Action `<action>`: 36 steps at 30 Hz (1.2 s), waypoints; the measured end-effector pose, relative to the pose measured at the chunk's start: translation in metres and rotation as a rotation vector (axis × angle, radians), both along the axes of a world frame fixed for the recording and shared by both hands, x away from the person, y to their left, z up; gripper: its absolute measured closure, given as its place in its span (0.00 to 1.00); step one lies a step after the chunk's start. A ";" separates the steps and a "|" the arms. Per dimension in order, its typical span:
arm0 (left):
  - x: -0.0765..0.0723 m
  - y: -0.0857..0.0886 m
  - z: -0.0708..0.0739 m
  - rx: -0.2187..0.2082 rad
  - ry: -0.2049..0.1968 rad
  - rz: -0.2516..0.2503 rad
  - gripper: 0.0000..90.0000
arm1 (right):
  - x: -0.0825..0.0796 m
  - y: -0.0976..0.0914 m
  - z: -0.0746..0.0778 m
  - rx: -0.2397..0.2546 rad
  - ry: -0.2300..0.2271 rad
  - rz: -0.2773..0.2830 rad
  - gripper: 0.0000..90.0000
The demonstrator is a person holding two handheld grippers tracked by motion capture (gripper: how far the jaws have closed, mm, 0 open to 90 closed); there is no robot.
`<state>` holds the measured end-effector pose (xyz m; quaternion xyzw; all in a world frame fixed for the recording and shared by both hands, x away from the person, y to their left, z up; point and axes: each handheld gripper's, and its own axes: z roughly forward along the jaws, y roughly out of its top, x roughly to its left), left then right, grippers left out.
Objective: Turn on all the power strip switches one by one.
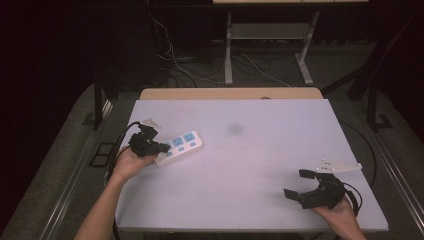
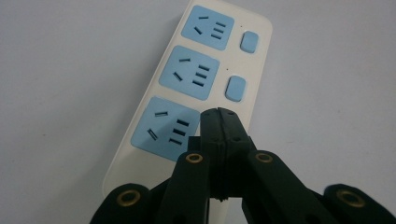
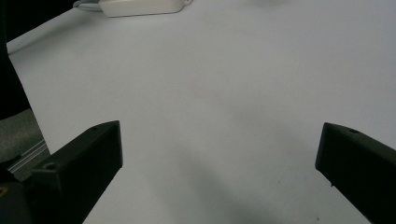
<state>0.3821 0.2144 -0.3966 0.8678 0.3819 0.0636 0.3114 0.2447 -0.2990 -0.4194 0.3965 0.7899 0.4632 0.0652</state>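
A white power strip (image 1: 182, 145) with three blue sockets and blue switches lies at the table's left side, slanted; in the left gripper view the power strip (image 2: 196, 70) runs away from the jaws. My left gripper (image 1: 164, 147) is shut, its jaws pressed together with nothing between them. The left gripper's tip (image 2: 219, 114) sits over the near end of the strip, beside the nearest socket, and hides what lies under it. My right gripper (image 1: 296, 184) hangs open over the bare table at the front right, far from the strip. In the right gripper view, the right gripper (image 3: 219, 140) faces the power strip (image 3: 140, 5) far off.
The white tabletop (image 1: 260, 160) has a faint dark smudge (image 1: 234, 129) near its middle. Loose cables (image 1: 200, 70) and the legs of another table (image 1: 228, 50) stand on the floor beyond the far edge. Dark floor surrounds the table.
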 end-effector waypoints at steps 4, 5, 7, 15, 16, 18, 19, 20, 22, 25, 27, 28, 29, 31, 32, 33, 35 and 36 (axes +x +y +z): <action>0.000 0.000 -0.004 -0.005 0.006 0.003 0.99 | 0.000 0.000 0.000 0.000 0.003 0.000 0.01; 0.000 0.001 -0.005 -0.005 0.008 0.004 0.99 | 0.000 0.000 0.000 -0.001 0.003 -0.001 0.01; 0.000 0.000 -0.006 -0.005 0.013 0.002 0.99 | 0.000 0.000 0.000 -0.003 0.003 0.000 0.01; 0.000 0.001 -0.008 -0.028 0.032 0.005 1.00 | 0.000 0.001 -0.001 -0.008 0.005 0.001 0.01; 0.000 0.002 -0.009 -0.030 0.034 0.008 1.00 | -0.001 0.001 -0.001 -0.006 0.005 0.001 0.01; 0.001 0.002 -0.009 -0.034 0.043 0.010 1.00 | -0.001 0.001 0.000 -0.007 0.004 0.003 0.01; 0.001 0.002 -0.010 -0.039 0.046 0.012 1.00 | -0.001 0.001 0.000 -0.006 0.004 0.004 0.01; 0.002 0.002 -0.010 -0.042 0.048 0.011 1.00 | -0.001 0.001 0.000 -0.006 0.004 0.004 0.01; 0.001 0.003 -0.010 -0.039 0.049 0.007 1.00 | -0.001 0.001 0.000 -0.006 0.003 0.002 0.01; 0.003 0.004 -0.011 -0.055 0.070 0.011 1.00 | -0.001 0.000 0.000 -0.006 0.000 0.000 0.01; 0.005 0.006 -0.012 -0.067 0.084 0.015 1.00 | -0.001 0.000 0.001 -0.005 -0.001 0.000 0.01; 0.005 0.005 -0.013 -0.058 0.089 0.012 1.00 | -0.001 -0.001 0.001 -0.005 -0.003 0.000 0.01; 0.005 0.005 -0.013 -0.063 0.090 0.013 1.00 | -0.002 -0.001 0.001 -0.004 -0.004 0.000 0.01; 0.004 0.004 -0.012 -0.057 0.083 0.012 1.00 | -0.002 -0.002 0.002 -0.005 -0.006 -0.003 0.01; 0.004 0.004 -0.012 -0.058 0.083 0.013 1.00 | -0.002 -0.003 0.002 -0.003 -0.008 -0.004 0.01; 0.005 0.005 -0.013 -0.065 0.086 0.017 1.00 | -0.003 -0.003 0.002 -0.001 -0.007 -0.009 0.01; 0.005 0.006 -0.013 -0.068 0.092 0.014 1.00 | -0.003 -0.005 0.002 0.002 -0.009 -0.014 0.01; 0.006 0.006 -0.013 -0.070 0.093 0.015 1.00 | -0.003 -0.005 0.002 0.002 -0.007 -0.016 0.01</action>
